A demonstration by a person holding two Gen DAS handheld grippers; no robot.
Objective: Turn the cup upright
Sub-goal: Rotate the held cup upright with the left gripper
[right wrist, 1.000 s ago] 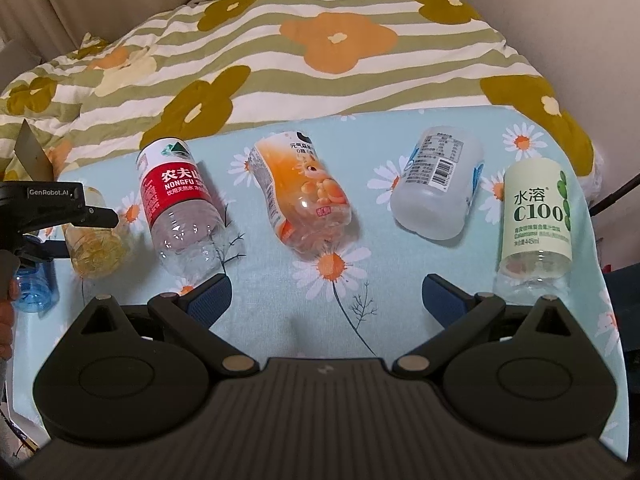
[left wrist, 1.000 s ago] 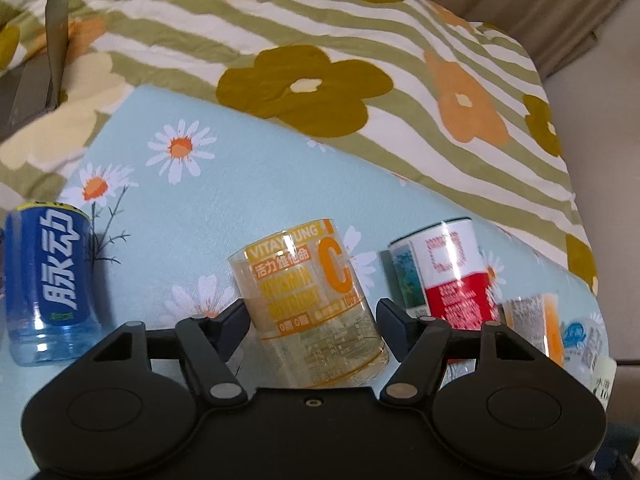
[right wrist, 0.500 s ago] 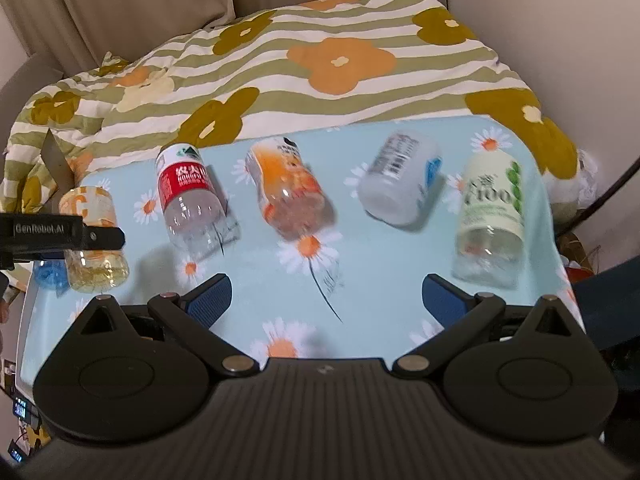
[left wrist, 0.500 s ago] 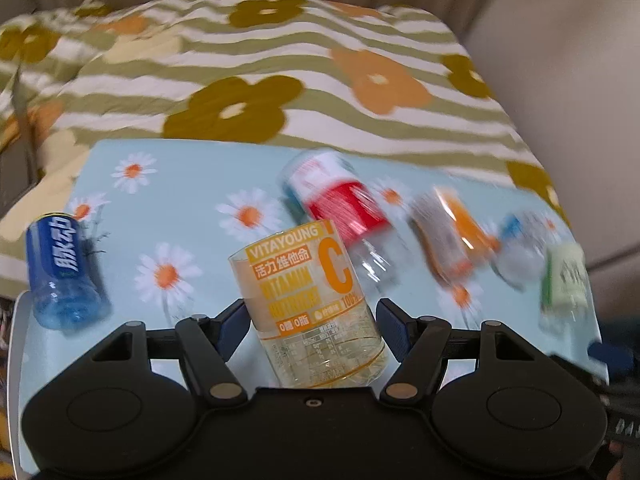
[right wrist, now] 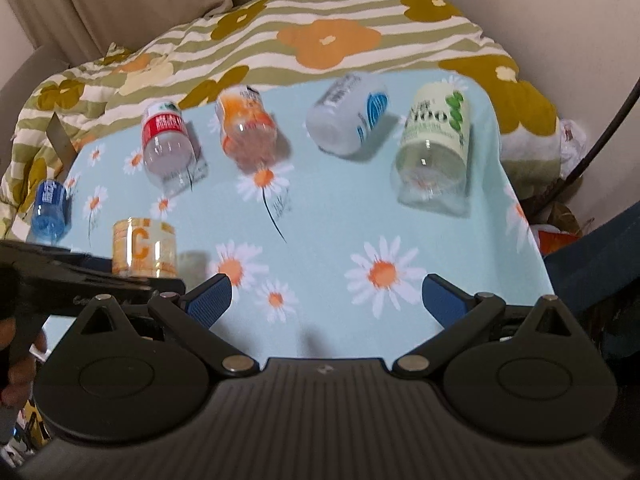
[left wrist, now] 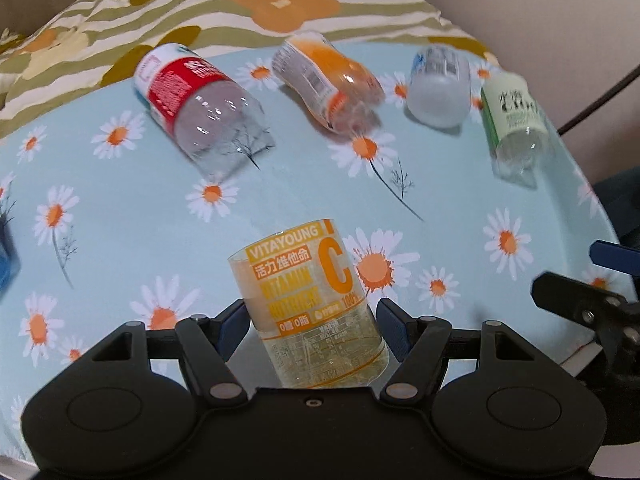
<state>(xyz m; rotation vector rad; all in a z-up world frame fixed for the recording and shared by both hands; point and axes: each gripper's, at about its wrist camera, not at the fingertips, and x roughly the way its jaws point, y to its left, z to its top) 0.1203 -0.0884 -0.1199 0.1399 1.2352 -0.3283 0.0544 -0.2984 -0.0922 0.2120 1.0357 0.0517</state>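
Note:
My left gripper (left wrist: 310, 320) is shut on a clear cup with a yellow and orange "Vitamin C" label (left wrist: 308, 300). It holds the cup upright, open end up, above the daisy-print tablecloth (left wrist: 120, 200). The same cup shows at the left in the right wrist view (right wrist: 144, 248), in the left gripper's fingers. My right gripper (right wrist: 324, 300) is open and empty, above the near middle of the table.
Several cut-bottle cups lie on their sides along the far edge: red-label (right wrist: 166, 140), orange (right wrist: 246, 136), white and blue (right wrist: 348, 116), green (right wrist: 436, 140). A blue one (right wrist: 50, 210) is at the far left. A striped flower blanket (right wrist: 320, 40) lies behind.
My left gripper has carried the cup away from the blue cup and swung right toward the table's middle. My right gripper has pulled back and risen; it stays open.

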